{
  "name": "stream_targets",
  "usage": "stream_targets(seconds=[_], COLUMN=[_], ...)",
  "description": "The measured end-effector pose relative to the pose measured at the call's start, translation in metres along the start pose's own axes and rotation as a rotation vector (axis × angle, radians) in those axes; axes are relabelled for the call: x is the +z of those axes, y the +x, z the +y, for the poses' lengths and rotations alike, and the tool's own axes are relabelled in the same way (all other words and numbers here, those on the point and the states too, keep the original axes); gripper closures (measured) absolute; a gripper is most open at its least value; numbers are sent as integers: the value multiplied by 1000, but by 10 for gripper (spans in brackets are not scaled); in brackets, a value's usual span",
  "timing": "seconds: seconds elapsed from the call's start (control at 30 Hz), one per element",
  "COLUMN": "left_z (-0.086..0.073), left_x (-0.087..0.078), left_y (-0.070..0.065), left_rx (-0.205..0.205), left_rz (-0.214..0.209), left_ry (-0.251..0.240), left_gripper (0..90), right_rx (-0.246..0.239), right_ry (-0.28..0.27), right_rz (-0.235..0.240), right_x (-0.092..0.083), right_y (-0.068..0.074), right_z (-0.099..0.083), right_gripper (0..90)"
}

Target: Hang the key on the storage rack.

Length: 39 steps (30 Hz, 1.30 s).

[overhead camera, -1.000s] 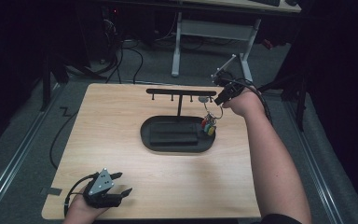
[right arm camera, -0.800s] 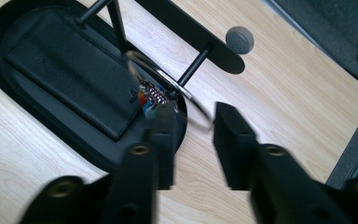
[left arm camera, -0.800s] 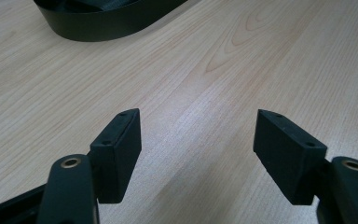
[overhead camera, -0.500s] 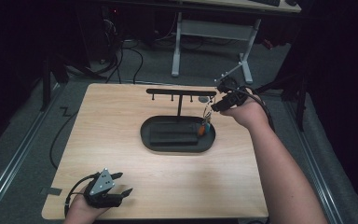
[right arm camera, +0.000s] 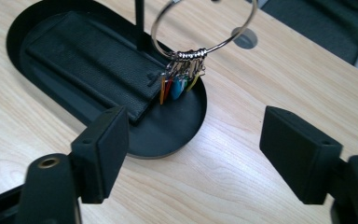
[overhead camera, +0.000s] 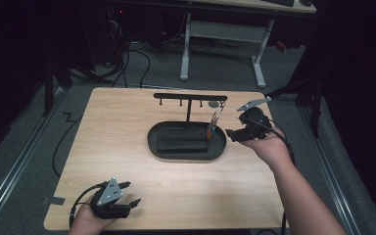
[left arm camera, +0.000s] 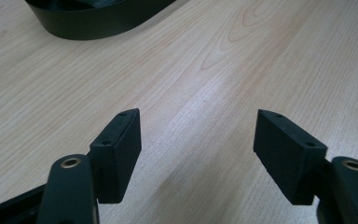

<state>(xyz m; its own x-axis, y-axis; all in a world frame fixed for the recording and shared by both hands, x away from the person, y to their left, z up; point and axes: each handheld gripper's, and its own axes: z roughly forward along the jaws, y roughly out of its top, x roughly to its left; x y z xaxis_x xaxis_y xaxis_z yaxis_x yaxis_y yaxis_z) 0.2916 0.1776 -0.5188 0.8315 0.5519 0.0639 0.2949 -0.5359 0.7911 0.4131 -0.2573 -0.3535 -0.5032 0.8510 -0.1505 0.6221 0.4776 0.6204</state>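
Note:
A metal key ring (overhead camera: 216, 117) with coloured tags (right arm camera: 179, 84) hangs from the right end of a black T-shaped rack (overhead camera: 190, 97). The tags dangle over the right end of a black oval tray (overhead camera: 152, 143). My right gripper (overhead camera: 231, 134) sits just right of the tray, pointing at it. Its jaws have just been opening; they stand open (right arm camera: 196, 135) with nothing between them, clear of the ring (right arm camera: 189, 55). My left gripper (overhead camera: 131, 193) rests open near the table's front left corner, with bare wood between its jaws (left arm camera: 198, 126).
A flat black wallet (right arm camera: 88, 56) lies inside the tray (right arm camera: 186, 126). A round grommet hole (overhead camera: 214, 104) sits in the tabletop behind the rack. Desk legs and cables stand on the floor beyond the table's far edge.
My right gripper let go of the key ring, opened, and drew back to the right and nearer, lower to the table. The ring stays hanging on the rack. The left gripper kept still.

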Motion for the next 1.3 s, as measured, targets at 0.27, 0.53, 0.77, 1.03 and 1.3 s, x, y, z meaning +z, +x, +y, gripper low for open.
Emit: stream_targets(seconds=[0.27,0.53,0.77,1.03,1.3], left_z=[-1,-1,-2,-3,-4], left_x=[1,2,1,2,4], left_y=[0,-1,-1,-2,-4], left_rx=[-6,-2,-8,-11,-14], left_rz=[-3,-3,-4,-7,-15], left_ry=[5,9,13,17,11], left_gripper=[328,327,326,326,325], right_rx=[38,21,64,110,87], right_ry=[-68,-102,-168,-179,-202], right_rz=[5,-3,15,31,20], right_x=[-4,1,9,28,43], right_y=[7,24,41,55,74], right_z=[-41,-77,-114,-159,-192], right_gripper=[186,164,156,156,156])
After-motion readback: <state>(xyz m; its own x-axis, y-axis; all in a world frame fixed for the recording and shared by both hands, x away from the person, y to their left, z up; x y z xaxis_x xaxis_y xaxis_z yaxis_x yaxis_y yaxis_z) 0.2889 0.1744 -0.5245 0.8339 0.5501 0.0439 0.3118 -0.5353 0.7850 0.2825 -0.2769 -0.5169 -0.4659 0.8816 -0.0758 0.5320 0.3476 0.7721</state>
